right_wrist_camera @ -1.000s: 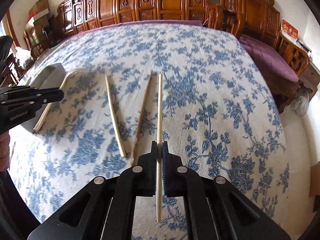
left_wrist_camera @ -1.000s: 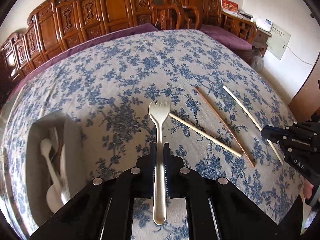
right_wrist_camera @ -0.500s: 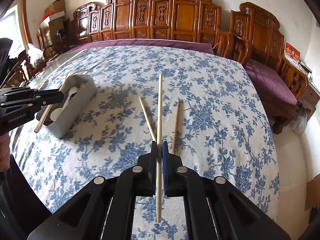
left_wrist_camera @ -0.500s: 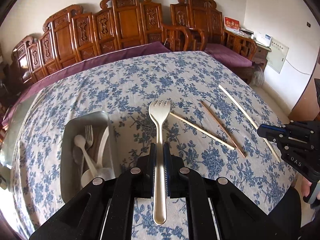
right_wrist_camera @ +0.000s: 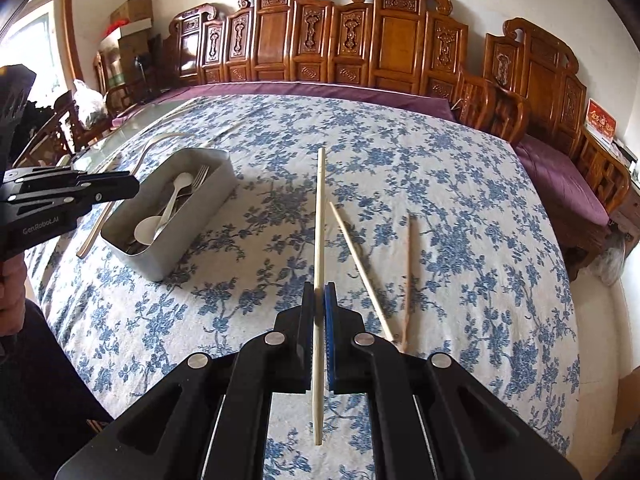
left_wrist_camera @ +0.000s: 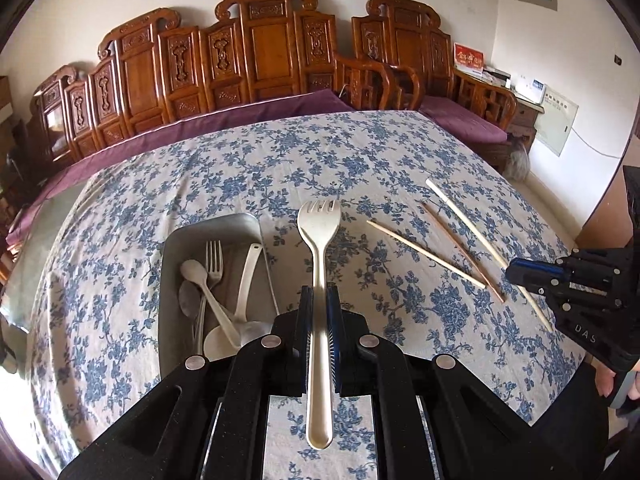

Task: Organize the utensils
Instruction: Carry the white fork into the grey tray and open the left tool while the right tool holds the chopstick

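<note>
My left gripper is shut on a cream plastic fork and holds it in the air just right of the grey metal utensil box. The box holds several spoons and a metal fork. My right gripper is shut on a pale chopstick held above the table. Two more chopsticks lie on the cloth to its right. In the left wrist view the right gripper hangs at the right, above the chopsticks. The box also shows in the right wrist view.
The table carries a blue-flowered cloth. Carved wooden chairs line its far side and a purple-cushioned bench stands at the right. The left gripper reaches in from the left edge of the right wrist view.
Both grippers have risen and drawn back from the table with the fork and the chopstick still gripped. The utensil box has come fully into both views.
</note>
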`<control>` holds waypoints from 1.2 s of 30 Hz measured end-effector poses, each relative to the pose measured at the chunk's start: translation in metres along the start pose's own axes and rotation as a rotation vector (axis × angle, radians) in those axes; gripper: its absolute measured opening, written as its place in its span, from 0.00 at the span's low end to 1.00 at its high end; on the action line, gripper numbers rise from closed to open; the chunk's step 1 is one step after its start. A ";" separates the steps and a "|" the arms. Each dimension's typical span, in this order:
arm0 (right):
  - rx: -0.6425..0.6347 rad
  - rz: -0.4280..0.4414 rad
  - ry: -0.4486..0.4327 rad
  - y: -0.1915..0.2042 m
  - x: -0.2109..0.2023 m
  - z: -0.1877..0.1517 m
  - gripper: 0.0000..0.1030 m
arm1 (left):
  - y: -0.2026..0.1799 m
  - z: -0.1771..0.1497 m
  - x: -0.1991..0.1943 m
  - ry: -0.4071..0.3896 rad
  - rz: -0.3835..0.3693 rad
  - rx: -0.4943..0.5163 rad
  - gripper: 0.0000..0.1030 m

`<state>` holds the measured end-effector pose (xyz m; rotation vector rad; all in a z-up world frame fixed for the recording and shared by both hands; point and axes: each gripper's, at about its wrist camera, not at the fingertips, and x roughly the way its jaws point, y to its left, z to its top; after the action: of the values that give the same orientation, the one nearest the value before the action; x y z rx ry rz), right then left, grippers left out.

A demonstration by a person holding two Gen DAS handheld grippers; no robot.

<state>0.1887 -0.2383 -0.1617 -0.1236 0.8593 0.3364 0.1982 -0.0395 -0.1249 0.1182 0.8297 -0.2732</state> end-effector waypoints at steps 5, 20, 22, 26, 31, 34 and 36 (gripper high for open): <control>-0.005 0.020 0.003 0.014 0.011 0.004 0.06 | 0.025 0.003 0.011 -0.002 -0.018 -0.009 0.07; -0.026 0.076 -0.005 0.042 0.035 0.032 0.06 | 0.091 -0.008 0.050 0.039 -0.045 -0.128 0.07; -0.030 0.081 -0.004 0.045 0.038 0.034 0.06 | 0.097 -0.011 0.058 0.055 -0.040 -0.140 0.07; -0.040 0.088 0.004 0.054 0.043 0.037 0.06 | 0.109 -0.014 0.067 0.069 -0.037 -0.163 0.07; -0.055 0.093 0.014 0.066 0.047 0.045 0.06 | 0.123 -0.013 0.075 0.078 -0.032 -0.197 0.07; -0.067 0.097 0.009 0.074 0.046 0.052 0.06 | 0.128 -0.016 0.082 0.098 -0.036 -0.213 0.07; -0.070 0.101 0.003 0.081 0.045 0.057 0.06 | 0.129 -0.018 0.087 0.112 -0.039 -0.218 0.07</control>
<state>0.2298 -0.1377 -0.1563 -0.1455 0.8584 0.4613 0.2780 0.0712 -0.2015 -0.0878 0.9683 -0.2120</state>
